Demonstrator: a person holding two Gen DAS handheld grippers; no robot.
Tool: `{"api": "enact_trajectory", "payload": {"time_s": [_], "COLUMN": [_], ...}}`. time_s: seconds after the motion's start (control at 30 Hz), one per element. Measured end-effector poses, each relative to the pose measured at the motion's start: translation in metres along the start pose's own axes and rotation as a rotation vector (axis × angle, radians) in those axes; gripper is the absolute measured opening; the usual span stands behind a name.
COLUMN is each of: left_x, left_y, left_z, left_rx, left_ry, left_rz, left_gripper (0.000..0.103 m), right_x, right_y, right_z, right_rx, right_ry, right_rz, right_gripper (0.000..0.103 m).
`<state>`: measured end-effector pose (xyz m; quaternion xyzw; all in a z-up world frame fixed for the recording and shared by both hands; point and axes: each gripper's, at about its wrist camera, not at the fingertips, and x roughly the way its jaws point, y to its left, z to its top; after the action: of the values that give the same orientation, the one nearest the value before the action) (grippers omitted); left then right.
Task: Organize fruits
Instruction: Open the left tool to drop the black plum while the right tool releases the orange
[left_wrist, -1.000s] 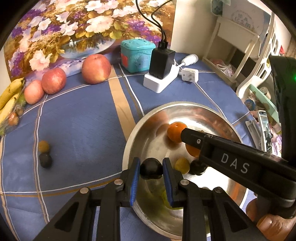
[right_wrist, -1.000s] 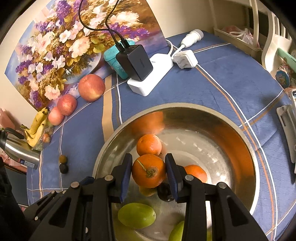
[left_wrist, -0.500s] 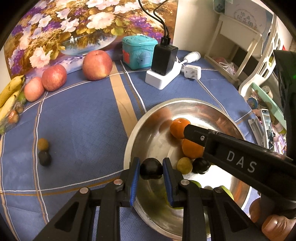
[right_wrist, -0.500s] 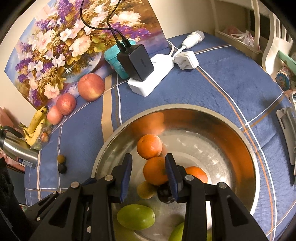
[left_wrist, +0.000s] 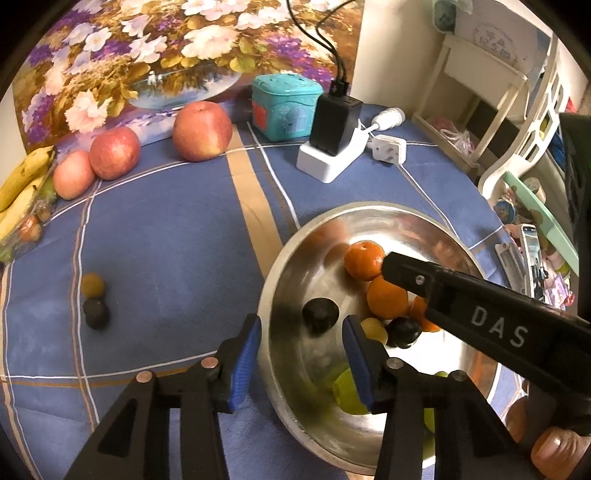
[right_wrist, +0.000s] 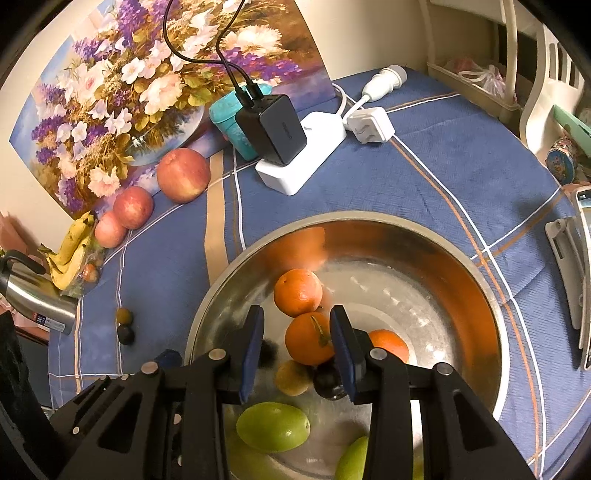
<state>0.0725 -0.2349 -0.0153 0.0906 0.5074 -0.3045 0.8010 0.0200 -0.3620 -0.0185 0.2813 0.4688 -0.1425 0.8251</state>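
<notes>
Jaws over shiny round steel bowl (left_wrist: 458, 236)

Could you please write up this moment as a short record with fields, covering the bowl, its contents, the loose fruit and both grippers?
surface: blue checked tablecloth
container: round steel bowl
in bowl: three oranges, green oval fruits, a small yellow fruit, a small dark round fruit
left hand-held gripper: jaws just opened, dark fruit between them, pads clear of it
right hand-held gripper: over the bowl, gripping nothing
still on cloth: three red apples, yellow bananas, two small fruits
</notes>
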Motion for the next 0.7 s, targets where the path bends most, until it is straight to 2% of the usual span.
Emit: {"api": "enact_trajectory", "payload": {"time_s": [0.13, 0.7], "left_x": [-0.001, -0.02], "left_y": [0.011, 0.089], "left_z": [0.001, -0.002], "left_rx": [-0.041, -0.294], "left_ry": [0.006, -0.008], "left_rz": [0.02, 0.125], "left_gripper": [0.057, 0.063], "right_x": [-0.001, -0.003], "right_y": [0.0, 0.022], "right_z": [-0.001, -0.009], "right_rx": [-0.003, -0.083], "right_ry": [0.013, 0.055], "right_rz": [-0.012, -0.044], "right_gripper": [0.039, 0.038]}}
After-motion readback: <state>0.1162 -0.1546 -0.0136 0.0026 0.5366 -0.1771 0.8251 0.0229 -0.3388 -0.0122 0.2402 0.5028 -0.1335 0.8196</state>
